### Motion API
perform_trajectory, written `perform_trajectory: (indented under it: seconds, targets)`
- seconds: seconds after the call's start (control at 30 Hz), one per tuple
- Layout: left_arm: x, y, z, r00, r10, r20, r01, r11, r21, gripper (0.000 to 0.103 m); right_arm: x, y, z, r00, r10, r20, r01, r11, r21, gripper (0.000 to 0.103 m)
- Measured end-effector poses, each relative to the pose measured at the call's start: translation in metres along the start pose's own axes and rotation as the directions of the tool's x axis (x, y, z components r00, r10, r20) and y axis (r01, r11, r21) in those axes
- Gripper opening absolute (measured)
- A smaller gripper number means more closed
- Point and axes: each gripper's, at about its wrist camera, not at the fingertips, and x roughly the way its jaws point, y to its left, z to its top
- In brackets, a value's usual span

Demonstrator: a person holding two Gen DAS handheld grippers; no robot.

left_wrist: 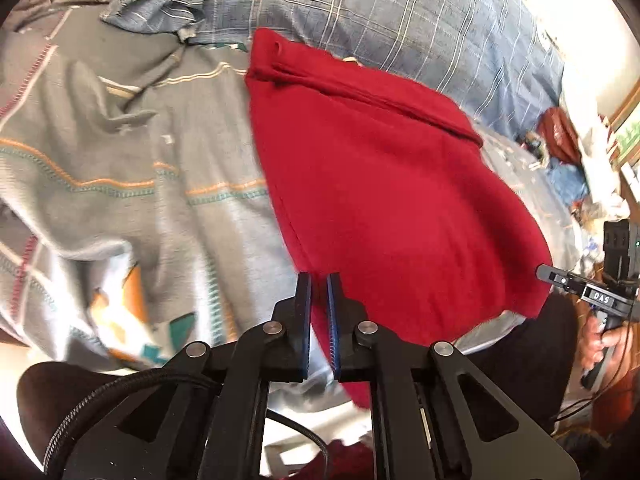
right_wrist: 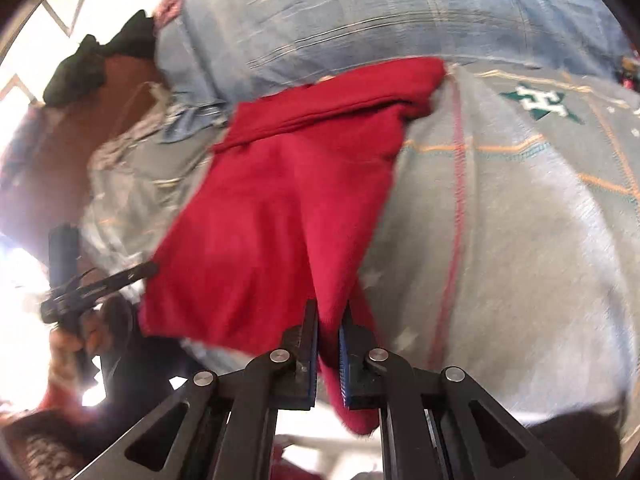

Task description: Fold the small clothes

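A red garment (left_wrist: 372, 184) lies spread on a grey patterned blanket (left_wrist: 132, 152) on a bed. My left gripper (left_wrist: 319, 280) is shut on the garment's near left corner, with red cloth pinched between its blue pads. The right gripper (left_wrist: 560, 278) shows at the garment's far right corner in the left wrist view. In the right wrist view the red garment (right_wrist: 280, 208) runs away from my right gripper (right_wrist: 329, 312), which is shut on its near corner. The left gripper (right_wrist: 132, 272) is at the garment's left corner there.
A blue plaid quilt (left_wrist: 400, 8) lies bunched along the far side of the bed. A crumpled blue cloth (left_wrist: 152, 8) sits at the back left. Clutter and a red item (left_wrist: 560, 136) are at the far right. A dark cloth (right_wrist: 92, 68) lies on brown bedding at the left.
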Motion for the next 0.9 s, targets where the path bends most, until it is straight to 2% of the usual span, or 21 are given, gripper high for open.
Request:
perform_trajectory:
  seconds: [0.07,0.1,0.13,0.2,0.23,0.27,0.3,0.33,0.37,0.4,0.43,0.5,0.6,0.7,0.77,0.8,0.83,0.9]
  targets:
    - [0.008,0.005,-0.002,0.999,0.027,-0.016,-0.027,1.0,-0.009,0.005,0.007,0.0,-0.007,0.999,-0.032,-0.032,0.031,0.999,-0.015,0.008]
    - [0.013,0.009,-0.004,0.999,0.048,-0.025,-0.049,0.999,-0.022,0.005,0.013,-0.002,-0.01,0.993,-0.107,-0.042,0.106,0.994,-0.035,0.008]
    - [0.016,0.014,-0.006,0.998,0.054,-0.033,-0.055,0.997,-0.051,0.005,0.016,-0.004,-0.012,0.988,-0.147,-0.037,0.146,0.989,-0.034,0.008]
    - [0.019,0.021,-0.01,0.999,0.005,-0.046,-0.011,0.992,-0.122,0.007,0.013,-0.018,-0.01,0.992,-0.126,0.008,0.125,0.99,0.069,0.008]
    - [0.019,0.022,-0.011,0.999,-0.015,-0.041,0.008,0.988,-0.151,0.007,0.009,-0.023,-0.01,0.993,-0.114,0.019,0.111,0.988,0.106,0.013]
    - [0.017,0.022,-0.013,0.999,-0.019,-0.031,0.014,0.987,-0.161,0.007,0.005,-0.025,-0.009,0.993,-0.112,0.032,0.107,0.986,0.126,0.027]
    - [0.015,0.021,-0.016,1.0,-0.012,-0.023,0.008,0.988,-0.153,0.014,0.0,-0.027,-0.008,0.992,-0.119,0.042,0.113,0.986,0.125,0.038]
    - [0.015,0.019,-0.017,1.0,-0.003,-0.02,0.0,0.989,-0.148,0.028,-0.004,-0.026,-0.008,0.989,-0.14,0.057,0.133,0.985,0.114,0.059]
    - [0.015,0.016,-0.019,1.0,-0.007,-0.016,0.005,0.989,-0.149,0.037,-0.008,-0.025,-0.009,0.985,-0.156,0.07,0.148,0.983,0.107,0.068]
    - [0.017,0.014,-0.02,0.999,-0.033,-0.01,0.031,0.986,-0.163,0.052,-0.01,-0.023,-0.009,0.983,-0.164,0.083,0.155,0.983,0.102,0.068]
    - [0.019,0.011,-0.021,0.998,-0.055,-0.005,0.053,0.983,-0.175,0.055,-0.01,-0.023,-0.008,0.984,-0.155,0.083,0.147,0.984,0.099,0.068]
    - [0.028,0.005,-0.022,0.997,-0.07,-0.023,0.065,0.981,-0.182,0.055,-0.006,-0.028,-0.006,0.988,-0.146,0.058,0.14,0.985,0.103,0.068]
    - [0.042,-0.005,-0.025,0.997,-0.046,-0.056,0.036,0.986,-0.162,0.055,0.006,-0.034,-0.007,0.99,-0.136,0.034,0.131,0.984,0.124,0.068]
    - [0.043,-0.018,-0.029,1.0,-0.007,-0.027,0.005,0.995,-0.097,0.055,0.015,-0.038,-0.011,0.993,-0.119,0.014,0.116,0.985,0.131,0.068]
    - [0.045,-0.024,-0.029,0.999,-0.001,-0.036,-0.002,0.997,-0.071,0.029,0.017,-0.038,-0.011,0.993,-0.119,0.012,0.117,0.987,0.114,0.068]
    - [0.047,-0.026,-0.028,0.999,-0.01,-0.051,0.007,0.998,-0.061,0.007,0.019,-0.037,-0.01,0.993,-0.12,0.015,0.118,0.987,0.106,0.068]
    - [0.05,-0.026,-0.026,0.997,-0.018,-0.069,0.015,0.999,-0.05,0.007,0.02,-0.037,-0.01,0.993,-0.119,0.019,0.117,0.988,0.102,0.068]
    - [0.048,-0.023,-0.023,0.997,-0.034,-0.075,0.031,0.999,-0.04,0.007,0.024,-0.034,-0.008,0.993,-0.117,0.019,0.114,0.989,0.089,0.05]
